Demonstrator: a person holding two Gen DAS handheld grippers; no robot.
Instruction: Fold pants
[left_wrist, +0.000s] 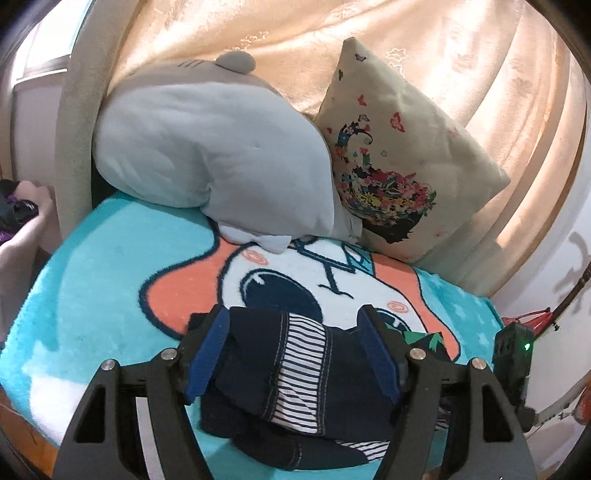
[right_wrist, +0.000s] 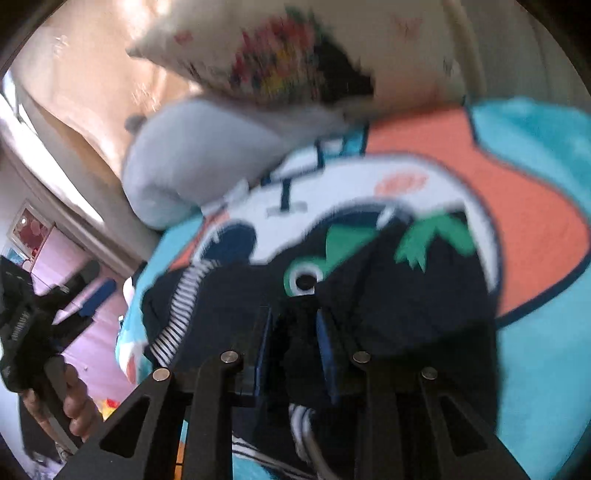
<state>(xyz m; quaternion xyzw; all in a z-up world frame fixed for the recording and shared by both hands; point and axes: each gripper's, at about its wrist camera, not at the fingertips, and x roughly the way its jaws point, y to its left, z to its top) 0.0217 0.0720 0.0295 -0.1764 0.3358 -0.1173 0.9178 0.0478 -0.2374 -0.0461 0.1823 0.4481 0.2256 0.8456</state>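
Observation:
The dark navy pants (left_wrist: 295, 380) with a striped lining lie bunched on a cartoon blanket (left_wrist: 110, 277). My left gripper (left_wrist: 295, 325) is open, its blue-padded fingers (left_wrist: 210, 354) straddling the bunched cloth. In the blurred right wrist view the pants (right_wrist: 388, 295) show a green frog print. My right gripper (right_wrist: 293, 317) is narrowed onto a fold of the dark cloth between its pads. The left gripper (right_wrist: 88, 299) shows at the left edge of that view, held by a hand.
A grey plush toy (left_wrist: 207, 155) and a cream floral cushion (left_wrist: 399, 162) lean at the back of the blanket against a peach curtain (left_wrist: 369, 37). A basket of clothes (left_wrist: 18, 221) stands at the left. The blanket's front edge (left_wrist: 44, 424) drops off.

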